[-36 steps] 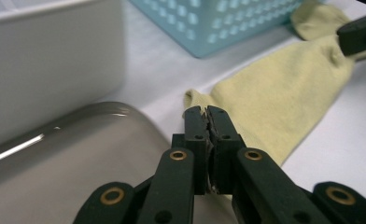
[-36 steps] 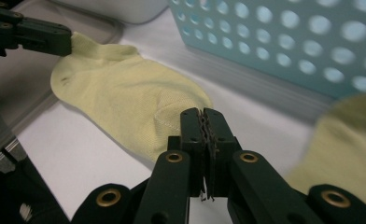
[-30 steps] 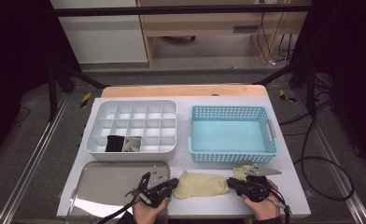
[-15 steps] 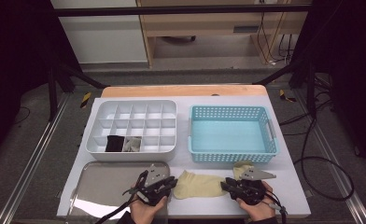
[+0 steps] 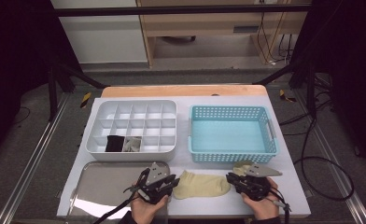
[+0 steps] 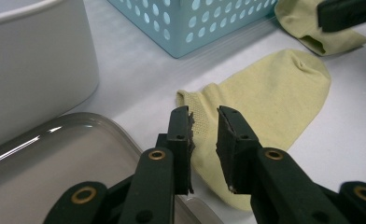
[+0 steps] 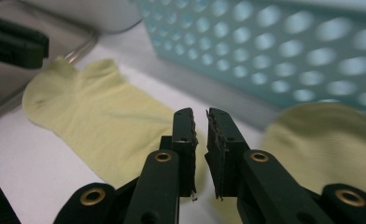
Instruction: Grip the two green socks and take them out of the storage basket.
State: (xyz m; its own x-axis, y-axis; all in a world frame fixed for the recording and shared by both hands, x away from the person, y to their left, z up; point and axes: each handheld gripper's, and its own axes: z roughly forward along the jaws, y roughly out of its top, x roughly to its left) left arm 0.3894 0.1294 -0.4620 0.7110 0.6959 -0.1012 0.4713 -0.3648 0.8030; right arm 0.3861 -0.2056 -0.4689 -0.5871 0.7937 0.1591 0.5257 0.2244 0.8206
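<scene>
The flat yellow sock [image 5: 200, 185] lies just in front of the blue basket [image 5: 231, 135]. Left gripper [image 6: 204, 126], jaws just widened, gapes slightly over its cuff, gripping nothing; right gripper [image 7: 200, 126], just narrowed, nearly shut and empty. Risk: pinching one layer and dragging it. Tray [image 5: 102, 179] crowds the left; table edge close behind.

A white table [image 5: 284, 168] carries everything. Taking the blue basket [image 5: 231, 135] as landmark: the white compartment tray [image 5: 132, 128] sits to its left, the metal tray [image 5: 106, 179] lies nearer the person and leftward, and two pale yellow socks (one flat [image 5: 200, 185], one bunched [image 5: 242, 166]) lie just in front.
</scene>
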